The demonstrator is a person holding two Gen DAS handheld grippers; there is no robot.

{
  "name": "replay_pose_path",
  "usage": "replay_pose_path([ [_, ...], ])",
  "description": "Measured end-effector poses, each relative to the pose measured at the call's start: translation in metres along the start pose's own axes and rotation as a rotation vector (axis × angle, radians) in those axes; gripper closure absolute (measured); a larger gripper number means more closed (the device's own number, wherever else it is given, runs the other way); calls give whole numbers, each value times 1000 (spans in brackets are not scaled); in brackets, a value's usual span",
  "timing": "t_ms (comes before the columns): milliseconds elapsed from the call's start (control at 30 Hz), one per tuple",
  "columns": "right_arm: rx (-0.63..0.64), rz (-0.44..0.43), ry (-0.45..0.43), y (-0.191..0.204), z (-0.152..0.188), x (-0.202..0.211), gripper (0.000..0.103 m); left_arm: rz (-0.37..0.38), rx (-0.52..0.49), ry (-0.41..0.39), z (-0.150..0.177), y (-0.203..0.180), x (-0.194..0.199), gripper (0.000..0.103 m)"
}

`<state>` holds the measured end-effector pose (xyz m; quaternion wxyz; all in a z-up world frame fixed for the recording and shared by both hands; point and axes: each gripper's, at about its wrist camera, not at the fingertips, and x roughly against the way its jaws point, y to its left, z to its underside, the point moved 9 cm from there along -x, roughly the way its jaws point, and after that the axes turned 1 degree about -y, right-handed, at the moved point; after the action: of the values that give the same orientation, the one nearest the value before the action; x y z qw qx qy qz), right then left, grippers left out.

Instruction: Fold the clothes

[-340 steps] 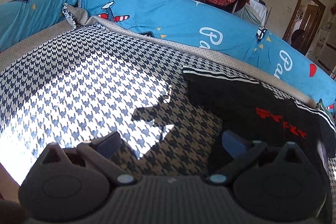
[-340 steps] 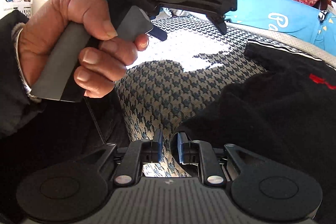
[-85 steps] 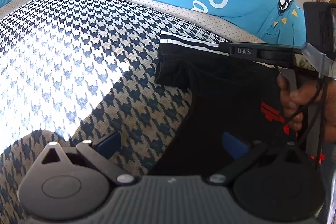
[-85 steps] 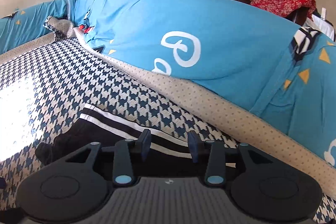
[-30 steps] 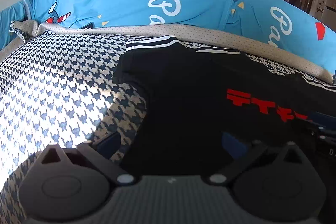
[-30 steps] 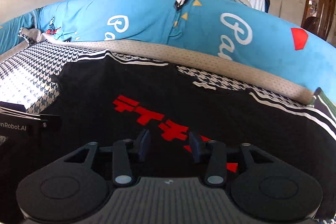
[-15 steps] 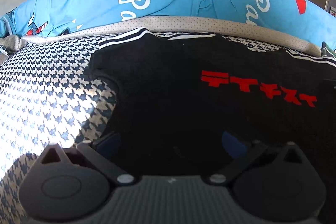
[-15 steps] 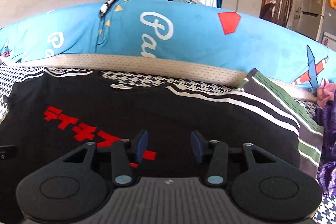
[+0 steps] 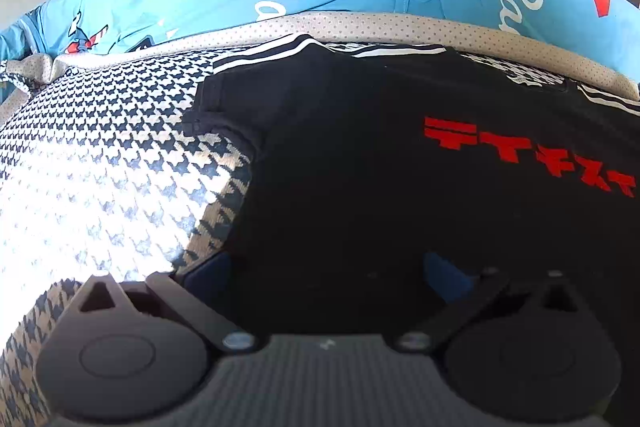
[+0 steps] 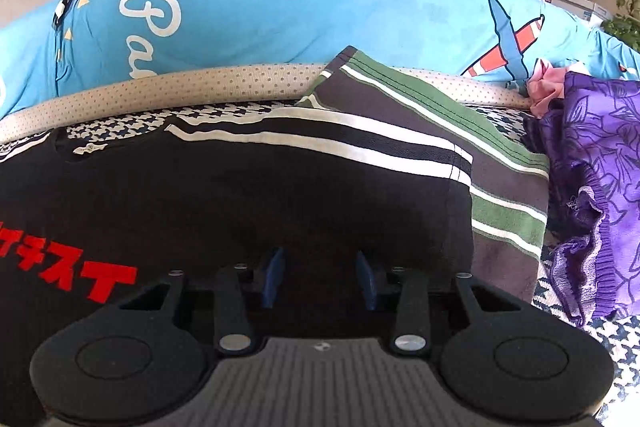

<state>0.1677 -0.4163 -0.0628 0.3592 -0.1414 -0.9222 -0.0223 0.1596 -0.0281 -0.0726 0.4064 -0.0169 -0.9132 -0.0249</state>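
Black shirt [image 9: 360, 167] lies flat on houndstooth cover [image 9: 100, 155].

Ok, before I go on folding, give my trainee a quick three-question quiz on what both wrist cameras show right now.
1. True or false: the black T-shirt lies spread on the houndstooth cover.
2. What colour is the lettering on that shirt?
3. Which garment lies right of the green-striped garment in the right wrist view? A) a yellow towel B) the purple floral garment C) blue jeans

Key
1. True.
2. Red.
3. B.
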Motion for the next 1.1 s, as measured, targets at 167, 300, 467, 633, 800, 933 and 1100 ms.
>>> replay_pose_path([
  [167,-38,-14,6,-2,-3,3,68,-24,27,10,2,11,2,0],
  [300,-32,-59,-49,4,-13,17,65,-31,16,7,4,8,4,0],
  [467,22,-28,-144,3,-35,28,62,-29,24,12,3,6,3,0],
  [633,-77,86,-128,-37,-40,21,57,-28,33,7,1,6,4,0],
  [800,-115,105,-105,-50,-34,14,55,-46,-14,-10,0,0,4,0],
  [933,-93,150,-85,-52,-30,7,55,-23,7,11,2,3,0,0],
  [1100,-130,174,-61,-58,-26,4,55,-20,4,8,2,3,0,0],
])
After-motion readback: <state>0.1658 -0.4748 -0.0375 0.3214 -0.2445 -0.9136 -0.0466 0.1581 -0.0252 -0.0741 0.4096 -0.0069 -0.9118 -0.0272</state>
